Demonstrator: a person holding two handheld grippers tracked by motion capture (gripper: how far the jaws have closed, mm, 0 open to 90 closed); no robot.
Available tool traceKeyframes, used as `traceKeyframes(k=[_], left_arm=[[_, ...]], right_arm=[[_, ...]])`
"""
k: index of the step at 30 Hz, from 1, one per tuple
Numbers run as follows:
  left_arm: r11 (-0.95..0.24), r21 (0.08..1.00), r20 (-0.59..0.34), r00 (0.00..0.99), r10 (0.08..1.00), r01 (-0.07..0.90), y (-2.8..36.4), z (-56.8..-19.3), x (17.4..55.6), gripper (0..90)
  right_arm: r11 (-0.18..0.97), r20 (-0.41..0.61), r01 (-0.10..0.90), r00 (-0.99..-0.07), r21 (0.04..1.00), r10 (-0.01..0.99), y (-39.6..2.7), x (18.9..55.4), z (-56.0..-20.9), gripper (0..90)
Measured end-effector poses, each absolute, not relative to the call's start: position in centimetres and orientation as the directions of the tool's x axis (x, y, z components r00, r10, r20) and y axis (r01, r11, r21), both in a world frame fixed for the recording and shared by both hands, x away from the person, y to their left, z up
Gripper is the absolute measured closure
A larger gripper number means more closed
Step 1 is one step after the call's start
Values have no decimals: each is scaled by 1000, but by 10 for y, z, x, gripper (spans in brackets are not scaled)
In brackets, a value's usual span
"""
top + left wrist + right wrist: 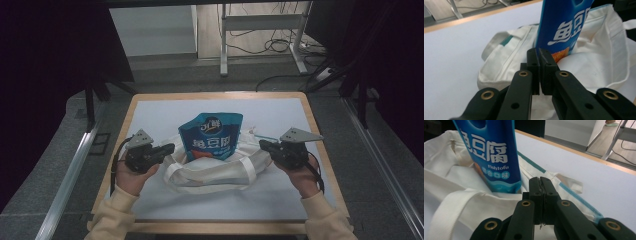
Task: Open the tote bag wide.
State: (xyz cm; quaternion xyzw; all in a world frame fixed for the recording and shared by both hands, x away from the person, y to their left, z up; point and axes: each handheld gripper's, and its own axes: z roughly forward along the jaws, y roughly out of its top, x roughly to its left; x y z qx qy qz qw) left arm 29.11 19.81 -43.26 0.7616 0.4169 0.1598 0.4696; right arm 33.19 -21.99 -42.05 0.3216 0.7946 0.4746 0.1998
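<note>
A white cloth tote bag [215, 172] lies in the middle of the table. A blue snack pouch [212, 136] printed "Fishtofu" stands with its lower end inside the bag's mouth. My left gripper [170, 148] is at the bag's left edge, and its jaws are pressed together just in front of the pouch [564, 27]. My right gripper [262, 144] is at the bag's right edge, jaws also together, beside the pouch [490, 155] and over the bag's teal-trimmed rim [571, 192]. I see no cloth between either pair of jaws.
A pale mat [155, 112] covers the wooden table [125, 117]. The bag's straps [247, 172] loop across its near side. Beyond the table stand a metal frame [223, 45] and floor cables [280, 45]. A rail [70, 175] runs along the left.
</note>
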Motion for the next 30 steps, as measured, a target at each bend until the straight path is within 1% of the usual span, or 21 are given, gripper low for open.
traceKeyframes(k=[7, 9, 15, 18, 20, 21, 24, 30], left_arm=[[-219, 824, -167, 593, 788, 523, 202, -449, 295, 885], [-232, 810, -170, 594, 786, 538, 200, -457, 295, 886], [-264, 776, -165, 588, 792, 573, 196, -475, 297, 885], [-264, 769, -168, 582, 795, 582, 196, -481, 299, 886], [-262, 761, -175, 576, 799, 594, 195, -487, 301, 889], [-262, 761, -175, 576, 799, 594, 195, -487, 301, 890], [-269, 756, -171, 575, 800, 597, 194, -491, 301, 892], [-276, 747, -168, 575, 801, 604, 191, -499, 300, 894]], right_arm=[[360, -7, 368, -690, 857, 724, -219, 346, -431, 884], [362, 8, 394, -686, 845, 728, -219, 349, -441, 885], [374, 16, 417, -685, 828, 728, -221, 346, -459, 887], [384, 12, 425, -683, 819, 730, -222, 345, -465, 887], [395, 16, 443, -682, 805, 732, -224, 344, -476, 887], [395, 16, 443, -682, 805, 732, -224, 344, -476, 887], [397, 31, 466, -679, 791, 734, -225, 344, -490, 888], [423, 21, 477, -682, 770, 731, -225, 343, -501, 888]])
